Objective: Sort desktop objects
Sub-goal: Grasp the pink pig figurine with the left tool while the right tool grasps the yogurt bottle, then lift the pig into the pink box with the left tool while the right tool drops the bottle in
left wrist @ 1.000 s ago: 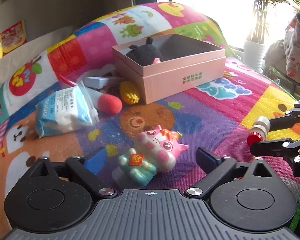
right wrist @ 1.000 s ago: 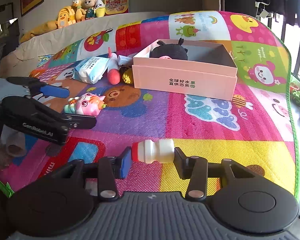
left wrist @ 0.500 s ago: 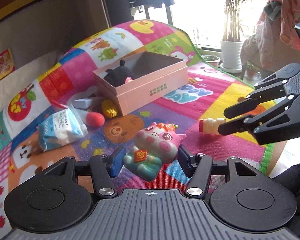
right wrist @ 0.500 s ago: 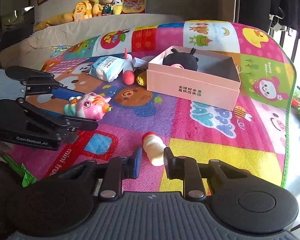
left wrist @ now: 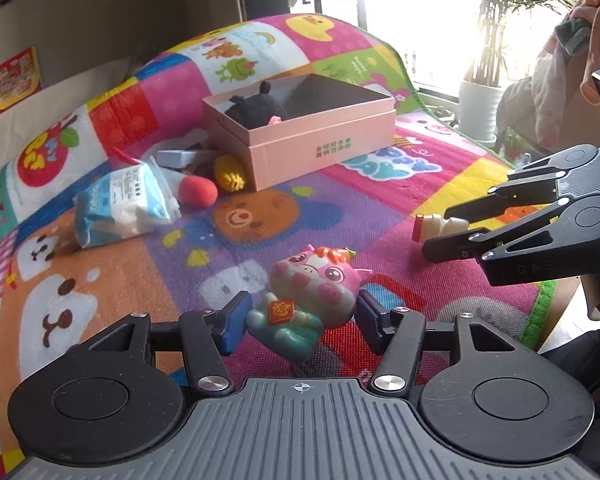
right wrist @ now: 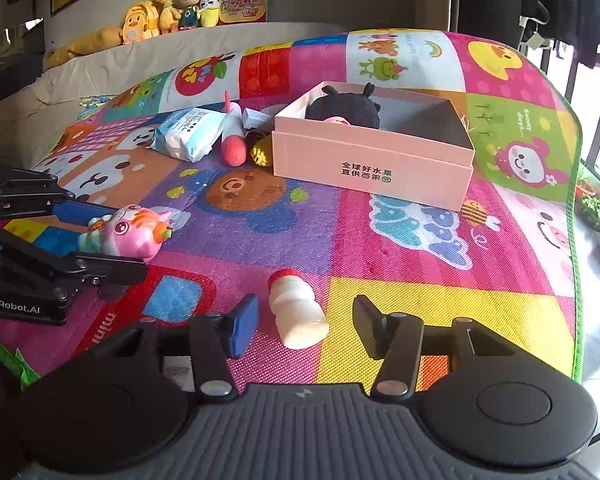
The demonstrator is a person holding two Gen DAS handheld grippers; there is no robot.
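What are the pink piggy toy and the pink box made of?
The glossy pink pig figurine looks like soft vinyl or plastic: it shines, with painted spots. The matte pink rectangular box looks like cardboard: flat, dull walls, sharp folded edges and printed characters.

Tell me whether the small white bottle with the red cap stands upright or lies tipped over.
Tipped over: the small white red-capped bottle lies on its side on the colourful play mat, cap pointing away.

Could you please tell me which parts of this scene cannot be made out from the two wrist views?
- Black plush toy: its lower body is hidden by the pink cardboard box wall in both views.
- Yellow ridged toy: partly hidden behind the box corner.
- Small white bottle with red cap: in the left wrist view, its base is covered by the right gripper.
- Window area: overexposed in the left wrist view.
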